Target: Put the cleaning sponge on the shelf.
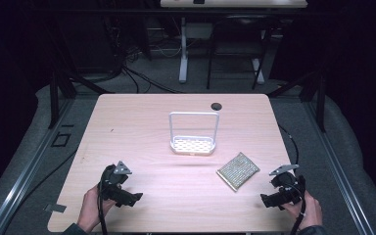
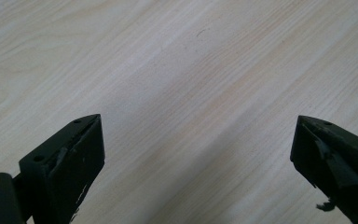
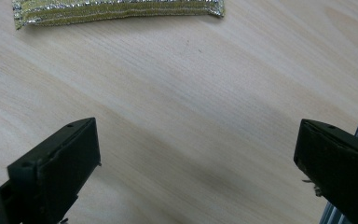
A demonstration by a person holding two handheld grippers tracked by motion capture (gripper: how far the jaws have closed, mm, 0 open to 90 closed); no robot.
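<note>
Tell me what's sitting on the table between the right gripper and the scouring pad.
Nothing: bare table runs from the open right gripper to the scouring pad in the right gripper view.

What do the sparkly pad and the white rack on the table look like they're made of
The pad looks like a scouring sponge wrapped in woven metallic thread: gold and silver glints, stitched edge in the right gripper view. The rack looks like white-coated metal or plastic: thin bent frame, perforated tray. The pictures leave which open.
</note>
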